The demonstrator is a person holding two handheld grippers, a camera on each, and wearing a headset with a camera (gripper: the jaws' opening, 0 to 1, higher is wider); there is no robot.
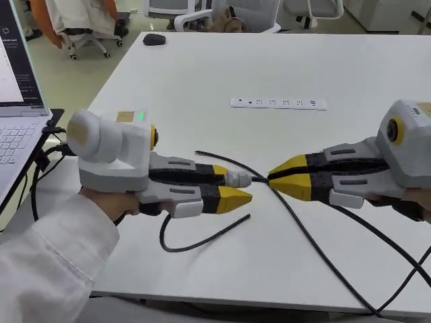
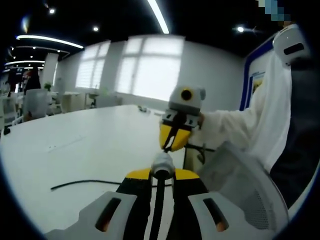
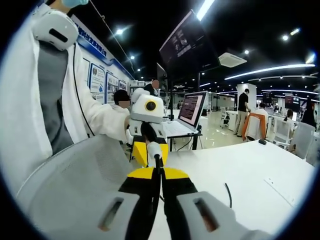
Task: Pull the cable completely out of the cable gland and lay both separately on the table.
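Observation:
My left gripper is shut on the white cable gland, held just above the white table. A black cable leaves the gland's right end. My right gripper is shut on that cable a finger's width from the gland. The grippers face each other tip to tip. In the left gripper view the gland sits between my jaws, with the right gripper facing it. In the right gripper view my jaws pinch the cable in front of the gland. A slack loop of cable lies under the left gripper.
A white power strip lies mid-table, a black mouse at the far edge. An open laptop stands off the table's left side. More black cables cross the near right corner. A mesh chair back stands close behind.

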